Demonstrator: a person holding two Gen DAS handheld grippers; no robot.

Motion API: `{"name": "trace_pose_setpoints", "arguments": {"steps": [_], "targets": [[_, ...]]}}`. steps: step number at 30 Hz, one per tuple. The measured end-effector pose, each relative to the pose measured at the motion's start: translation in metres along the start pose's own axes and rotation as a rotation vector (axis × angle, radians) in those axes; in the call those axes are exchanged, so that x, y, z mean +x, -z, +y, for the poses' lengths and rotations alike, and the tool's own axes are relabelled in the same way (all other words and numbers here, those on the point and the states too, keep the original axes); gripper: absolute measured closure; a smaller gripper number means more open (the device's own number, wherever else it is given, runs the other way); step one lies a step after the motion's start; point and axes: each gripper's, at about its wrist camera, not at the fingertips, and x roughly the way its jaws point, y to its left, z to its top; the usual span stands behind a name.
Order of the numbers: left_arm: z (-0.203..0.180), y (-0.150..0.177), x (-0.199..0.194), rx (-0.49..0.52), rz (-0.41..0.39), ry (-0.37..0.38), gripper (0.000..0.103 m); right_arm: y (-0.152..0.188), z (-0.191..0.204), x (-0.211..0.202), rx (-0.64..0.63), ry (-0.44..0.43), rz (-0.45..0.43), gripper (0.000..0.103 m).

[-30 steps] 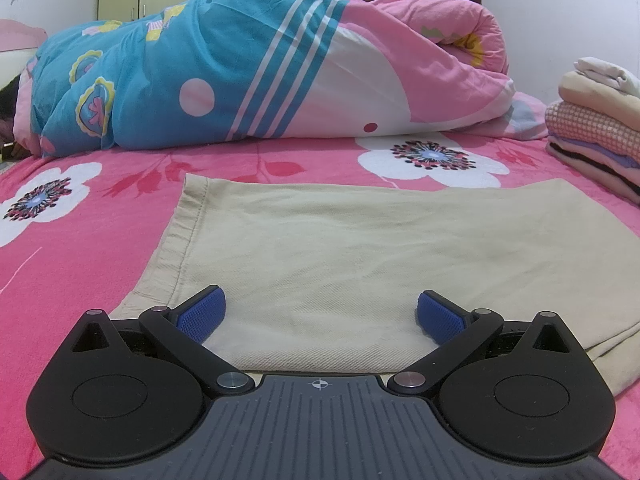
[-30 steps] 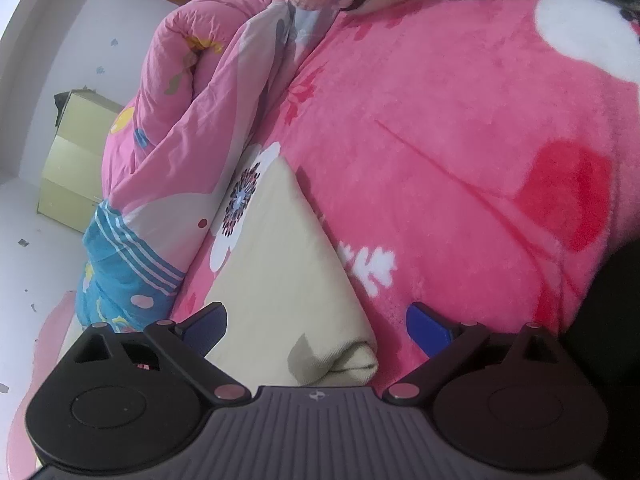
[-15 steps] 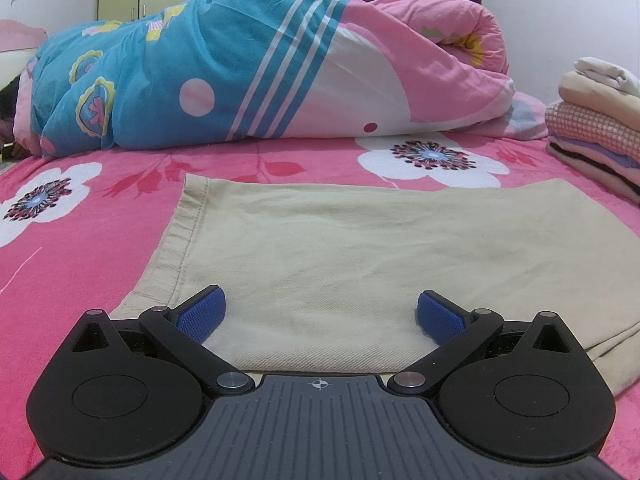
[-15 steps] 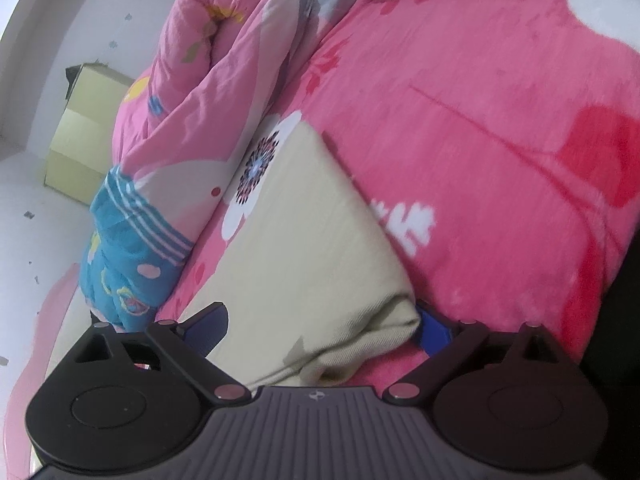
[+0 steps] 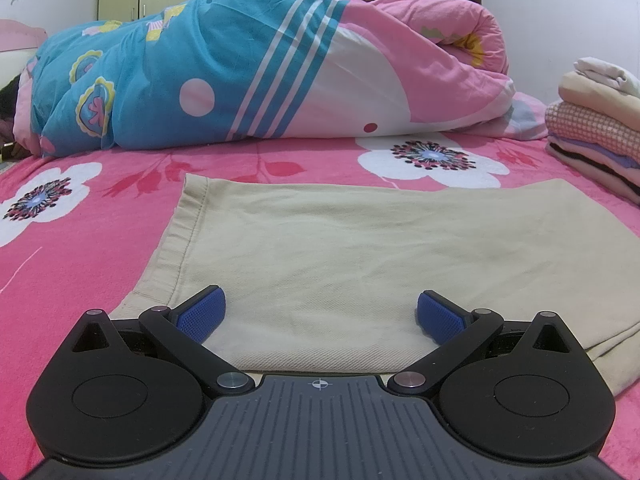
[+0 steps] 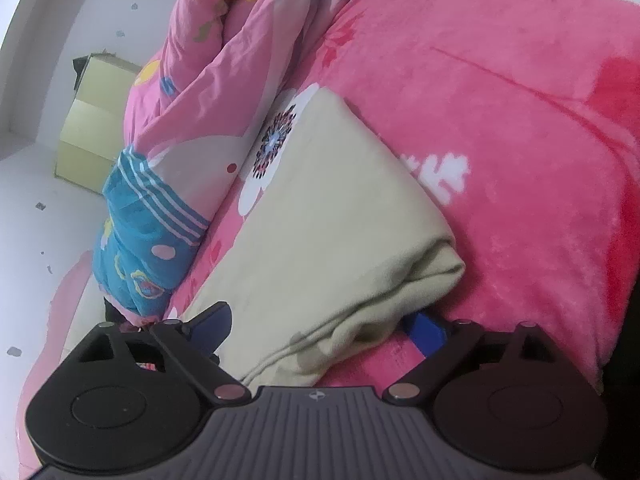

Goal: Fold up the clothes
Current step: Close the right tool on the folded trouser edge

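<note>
1. Progress: the beige garment (image 5: 360,248) lies spread flat on the pink floral bedspread (image 5: 80,248), its hemmed edge to the left and a doubled, folded end at the right. I judge it at least once folded already, since the right wrist view shows stacked layers at its near corner (image 6: 400,280).
2. A stack of folded clothes (image 5: 596,128) sits at the far right of the bed, so some items look finished (this beige one does not yet match their compact size).
3. What is left, as I read it: at least one more fold to bring the garment down to stack size, then a move to the pile.
4. The left gripper (image 5: 320,312) hovers low at the near edge of the garment, its blue pads (image 5: 200,314) spread wide apart with cloth lying between them; nothing is pinched, and I cannot tell whether the pads touch the fabric.
5. The right gripper (image 6: 320,328) is at the folded right-hand corner, fingers also wide apart. One blue pad (image 6: 424,330) sits tucked just under the bunched corner, against the bedspread; the other is above the cloth on the far side. The layers sit between the fingers but are not clamped.
6. The rolled quilt (image 5: 260,72) lies along the far side, well apart from the work.
</note>
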Motion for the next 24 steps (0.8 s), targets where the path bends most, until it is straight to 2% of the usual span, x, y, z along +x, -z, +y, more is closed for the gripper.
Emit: {"name": "trace_pose_setpoints", "arguments": {"steps": [14,17,19,21,22,24], "targets": [[0.000,0.000,0.000,0.000,0.000,-0.001,0.000,-0.005,-0.003,0.014,0.003,-0.031,-0.075,0.013],[0.000,0.000,0.000,0.000,0.000,-0.001,0.000,-0.002,-0.005,0.010,0.004,-0.020,-0.085,0.026],[0.000,0.000,0.000,0.000,0.000,-0.001,0.000,0.000,-0.012,0.004,0.035,-0.012,-0.093,0.044],[0.000,0.000,0.000,0.000,0.000,-0.001,0.000,-0.001,-0.022,0.001,0.080,-0.024,-0.101,0.053],[0.000,0.000,0.000,0.000,0.000,0.000,0.000,-0.001,-0.027,0.001,0.099,-0.029,-0.104,0.058],[0.000,0.000,0.000,-0.001,-0.001,0.000,0.000,-0.002,-0.031,0.002,0.119,-0.039,-0.114,0.058]]}}
